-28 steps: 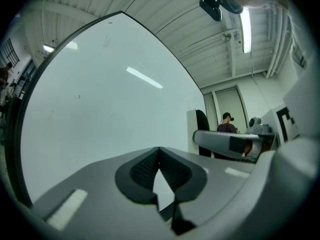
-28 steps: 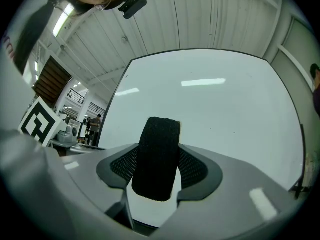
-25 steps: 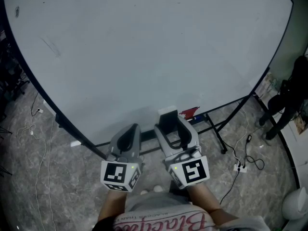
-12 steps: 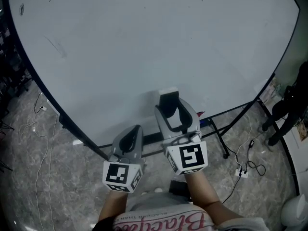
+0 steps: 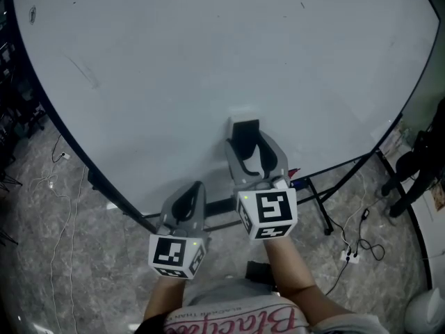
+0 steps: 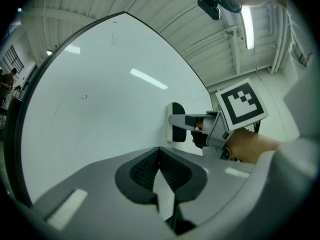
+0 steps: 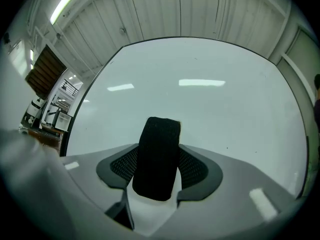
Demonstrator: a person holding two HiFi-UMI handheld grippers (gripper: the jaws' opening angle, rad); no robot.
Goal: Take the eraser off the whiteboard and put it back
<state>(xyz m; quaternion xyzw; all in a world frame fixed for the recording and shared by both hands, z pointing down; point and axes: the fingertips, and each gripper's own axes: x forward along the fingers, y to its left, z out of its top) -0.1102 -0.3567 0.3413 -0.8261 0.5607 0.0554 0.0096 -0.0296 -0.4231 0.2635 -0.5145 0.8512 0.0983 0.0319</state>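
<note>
The black eraser (image 5: 245, 132) with a white underside sits between the pads of my right gripper (image 5: 249, 149), which is shut on it. In the left gripper view the eraser (image 6: 176, 115) lies with its white face against the big whiteboard (image 5: 208, 61), low on the board. The right gripper view shows the eraser (image 7: 159, 156) upright between the jaws with the board close ahead. My left gripper (image 5: 188, 195) hangs lower left of it near the board's bottom edge; its pads (image 6: 145, 166) meet at the tips and hold nothing.
The board's dark frame and stand legs (image 5: 316, 193) run below it. Cables and a power strip (image 5: 351, 256) lie on the stone floor at the right. A person in dark clothes (image 5: 417, 165) stands at the right edge. More cables (image 5: 52, 179) trail at the left.
My right gripper has carried the eraser up and forward along the board's lower part. The left gripper has stayed where it was.
</note>
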